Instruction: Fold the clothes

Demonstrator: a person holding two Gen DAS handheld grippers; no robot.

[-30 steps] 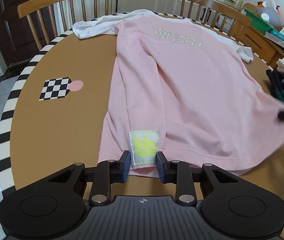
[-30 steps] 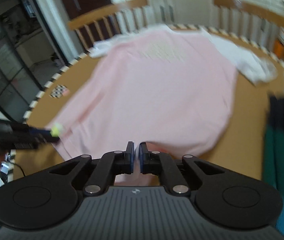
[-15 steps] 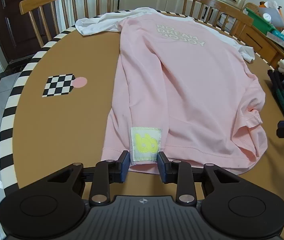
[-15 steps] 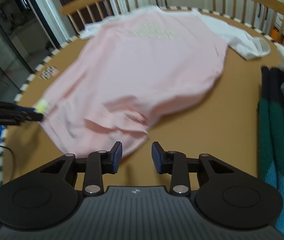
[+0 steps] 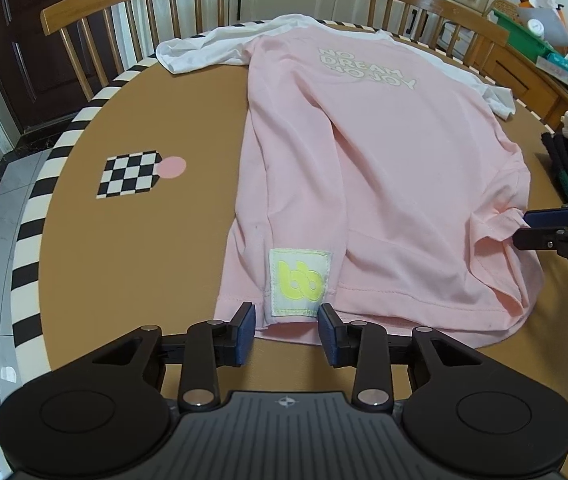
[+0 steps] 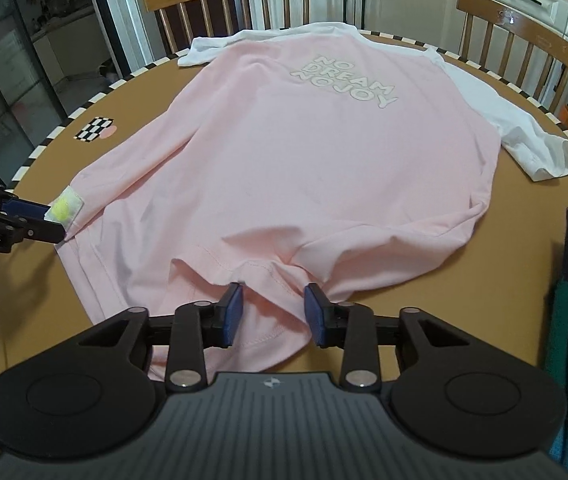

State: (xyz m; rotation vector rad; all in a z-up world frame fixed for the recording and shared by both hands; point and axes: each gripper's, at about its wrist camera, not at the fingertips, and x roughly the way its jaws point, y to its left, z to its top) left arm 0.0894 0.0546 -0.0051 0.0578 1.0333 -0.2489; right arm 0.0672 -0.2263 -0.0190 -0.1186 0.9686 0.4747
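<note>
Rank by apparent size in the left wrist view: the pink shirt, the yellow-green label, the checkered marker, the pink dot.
1. pink shirt
2. checkered marker and yellow-green label: look alike; the label lies nearer the camera, so unsure.
3. pink dot

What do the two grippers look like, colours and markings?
Both match: the left gripper and right gripper have matte black bodies with a ribbed grey top plate bearing a small white emblem, two round black discs, silver pivot screws and blue pads on the jaws. The left carries partial white lettering in the right wrist view.
</note>
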